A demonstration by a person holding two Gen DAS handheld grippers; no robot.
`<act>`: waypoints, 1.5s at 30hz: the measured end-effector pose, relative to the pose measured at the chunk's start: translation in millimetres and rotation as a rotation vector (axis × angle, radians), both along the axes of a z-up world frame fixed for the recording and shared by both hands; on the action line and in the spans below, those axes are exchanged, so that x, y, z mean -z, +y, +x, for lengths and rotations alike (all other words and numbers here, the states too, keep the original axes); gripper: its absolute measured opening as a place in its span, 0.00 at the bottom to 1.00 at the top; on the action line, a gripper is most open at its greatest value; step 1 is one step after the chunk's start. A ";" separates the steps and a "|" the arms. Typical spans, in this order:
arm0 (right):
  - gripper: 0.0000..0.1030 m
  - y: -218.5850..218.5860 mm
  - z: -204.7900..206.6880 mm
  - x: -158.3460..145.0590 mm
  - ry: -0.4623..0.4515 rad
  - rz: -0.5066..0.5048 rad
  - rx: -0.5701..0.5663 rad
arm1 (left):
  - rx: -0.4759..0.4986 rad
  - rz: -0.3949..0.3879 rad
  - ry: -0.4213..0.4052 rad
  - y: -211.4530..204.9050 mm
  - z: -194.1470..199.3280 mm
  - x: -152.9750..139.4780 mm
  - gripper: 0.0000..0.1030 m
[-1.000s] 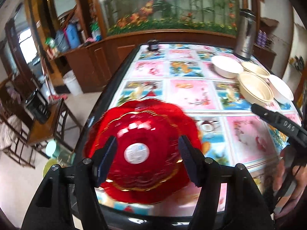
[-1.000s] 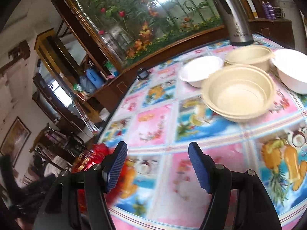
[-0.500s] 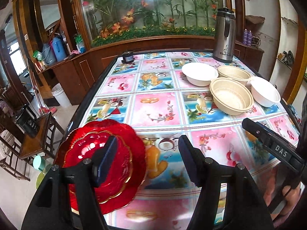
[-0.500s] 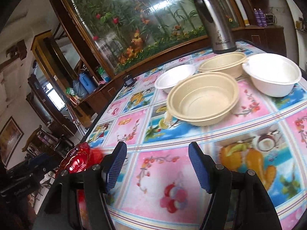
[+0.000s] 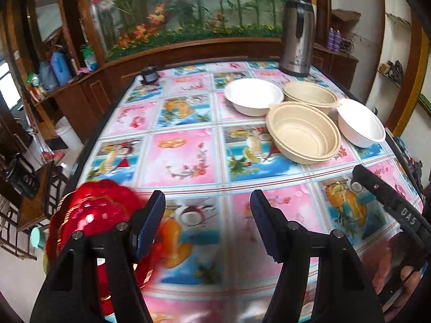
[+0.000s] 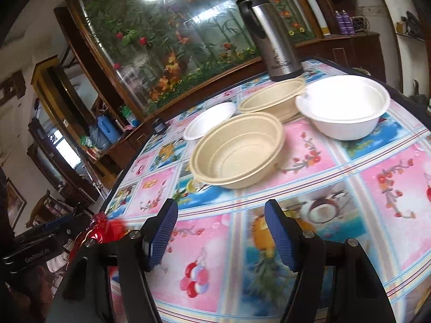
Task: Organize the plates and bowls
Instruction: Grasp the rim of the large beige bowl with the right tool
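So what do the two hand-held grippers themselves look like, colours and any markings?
Both match: the left hand-held gripper and right hand-held gripper have glossy black angular arms with silver screws and ribbed dark-blue fingers. White lettering shows on each body seen from the other camera, "DAS" and "GenRobot.AI".

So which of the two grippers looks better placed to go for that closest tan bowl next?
Probably the right hand-held gripper. It is open, empty and faces the nearest tan bowl just ahead. The left hand-held gripper, also open, sits by the red plates at the table's opposite side.
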State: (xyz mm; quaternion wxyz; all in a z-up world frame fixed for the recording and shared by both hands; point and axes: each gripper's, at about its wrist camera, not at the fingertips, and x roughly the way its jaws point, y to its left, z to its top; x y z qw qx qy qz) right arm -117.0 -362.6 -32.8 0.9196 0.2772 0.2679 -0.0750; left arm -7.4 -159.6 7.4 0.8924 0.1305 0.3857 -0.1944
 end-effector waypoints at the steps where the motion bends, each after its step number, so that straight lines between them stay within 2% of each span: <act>1: 0.67 -5.4 -0.6 -0.8 0.000 0.008 0.009 | 0.004 0.001 0.015 -5.4 4.0 1.6 0.63; 10: 0.69 -54.0 -6.9 -8.0 0.000 0.015 0.093 | -0.008 -0.032 0.124 -55.1 42.3 16.2 0.63; 15: 0.69 -65.2 14.5 -9.9 0.020 0.064 0.057 | -0.075 -0.078 0.149 -69.3 77.7 12.0 0.63; 19: 0.69 -78.2 40.6 -8.6 0.014 0.181 0.022 | -0.123 -0.122 0.206 -74.5 102.0 14.0 0.63; 21: 0.69 -84.3 50.9 -5.5 0.014 0.209 0.032 | -0.143 -0.133 0.224 -78.6 111.0 16.4 0.63; 24: 0.69 -87.8 61.2 4.2 0.033 0.219 0.063 | -0.150 -0.125 0.225 -87.4 116.3 21.2 0.63; 27: 0.69 -95.8 67.2 18.7 0.038 0.274 0.082 | -0.149 -0.127 0.223 -95.0 117.1 27.5 0.63; 31: 0.69 -102.1 68.1 22.3 0.036 0.261 0.111 | -0.147 -0.139 0.222 -103.7 119.7 32.3 0.63; 37: 0.69 -108.1 70.2 30.7 0.028 0.324 0.103 | -0.148 -0.172 0.195 -109.9 120.2 37.7 0.63; 40: 0.69 -109.2 68.7 26.4 0.010 0.292 0.126 | -0.134 -0.164 0.173 -112.6 117.7 40.8 0.63; 45: 0.69 -107.3 76.3 29.7 0.034 0.274 0.136 | -0.109 -0.155 0.176 -116.3 118.7 49.1 0.63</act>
